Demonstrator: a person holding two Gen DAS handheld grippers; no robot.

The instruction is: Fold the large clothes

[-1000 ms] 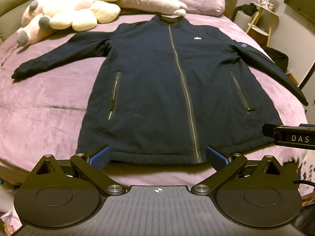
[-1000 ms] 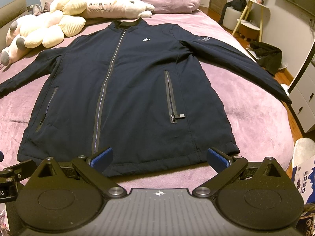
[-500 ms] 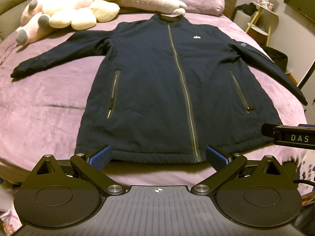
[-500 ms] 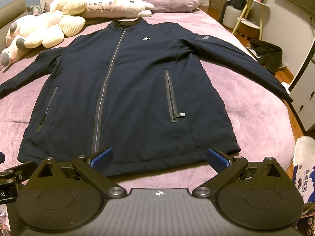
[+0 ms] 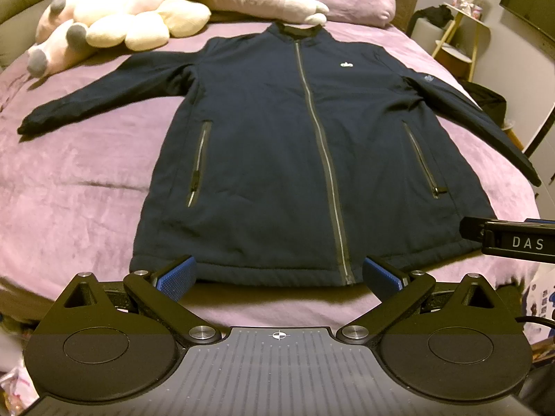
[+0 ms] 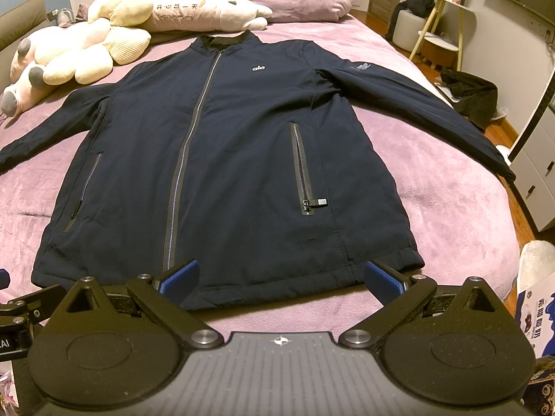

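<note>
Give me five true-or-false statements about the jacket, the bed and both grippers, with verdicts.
1. The navy jacket lies face up with both sleeves spread out. True.
2. Its front zipper is open. False: it is zipped to the collar.
3. The left gripper is shut on the hem. False: its jaws stand wide apart, holding nothing.
4. The right gripper is open, near the hem. True.
5. The plush toys lie on the jacket's chest. False: they rest on the purple blanket beyond one sleeve.

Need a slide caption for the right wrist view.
Open right gripper poised at hem of navy zip jacket spread flat on purple bed.
</note>
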